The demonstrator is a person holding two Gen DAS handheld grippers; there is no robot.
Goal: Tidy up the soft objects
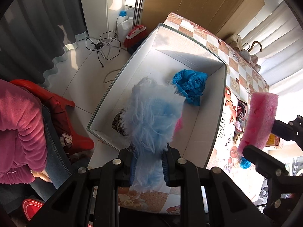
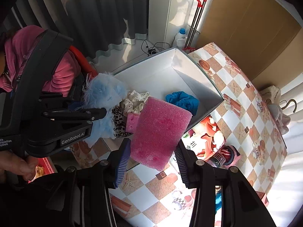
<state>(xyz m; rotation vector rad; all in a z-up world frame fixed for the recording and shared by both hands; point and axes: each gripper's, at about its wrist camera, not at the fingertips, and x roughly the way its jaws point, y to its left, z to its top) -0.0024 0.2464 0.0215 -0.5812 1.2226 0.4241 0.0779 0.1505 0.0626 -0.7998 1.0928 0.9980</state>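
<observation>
The left claw (image 1: 148, 167) pinches a fluffy light-blue fabric (image 1: 151, 117) at frame centre above the white box (image 1: 189, 56), while the right claw (image 2: 151, 162) clamps a pink sponge (image 2: 161, 130).

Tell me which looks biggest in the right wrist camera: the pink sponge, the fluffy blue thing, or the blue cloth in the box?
1. Pink sponge, but it sits closest to the camera, which makes it look bigger.
2. Fluffy blue thing, partly hidden behind the left gripper.
3. Blue cloth, lying farther off in the white box.

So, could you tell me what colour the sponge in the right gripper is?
Pink sponge, clearest in the right wrist view.
</observation>
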